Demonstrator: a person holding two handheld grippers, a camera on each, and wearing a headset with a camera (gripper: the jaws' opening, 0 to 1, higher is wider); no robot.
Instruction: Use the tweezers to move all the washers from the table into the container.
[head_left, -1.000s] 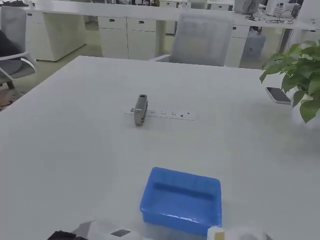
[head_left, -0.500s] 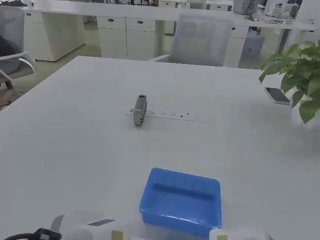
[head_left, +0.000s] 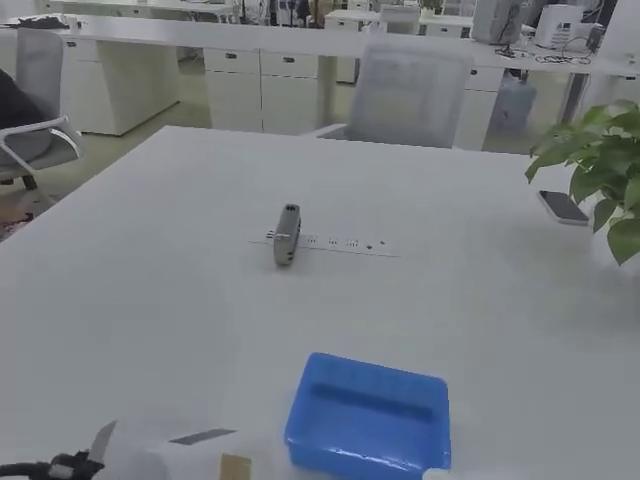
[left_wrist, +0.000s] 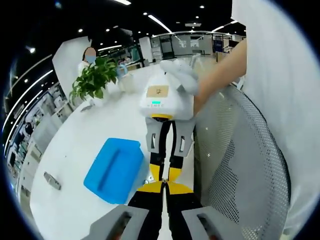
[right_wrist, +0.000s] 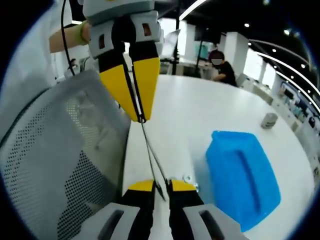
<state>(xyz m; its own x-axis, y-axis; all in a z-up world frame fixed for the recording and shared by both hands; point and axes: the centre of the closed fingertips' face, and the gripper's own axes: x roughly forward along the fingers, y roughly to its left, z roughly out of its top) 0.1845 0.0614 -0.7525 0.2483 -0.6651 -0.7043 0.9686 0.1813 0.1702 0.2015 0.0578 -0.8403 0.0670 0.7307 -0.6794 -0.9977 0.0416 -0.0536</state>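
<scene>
The tweezers (right_wrist: 150, 155) are clamped at one end by the left gripper (right_wrist: 141, 119) and closely flanked by the right gripper (right_wrist: 161, 185), whose hold cannot be told, likely for a handover, while a washer (right_wrist: 188, 178) lies on the table (right_wrist: 190, 115) just beside the container (right_wrist: 240, 175).

Desk (head_left: 150, 300): smooth white top, matt. Container (head_left: 368, 425): blue plastic, slight sheen. Tweezers (right_wrist: 149, 150): thin bare metal. Washer (right_wrist: 188, 178): shiny metal. Chair back (right_wrist: 65, 150): grey perforated mesh. Block (head_left: 287, 235) mid-desk: grey, looks like metal.
</scene>
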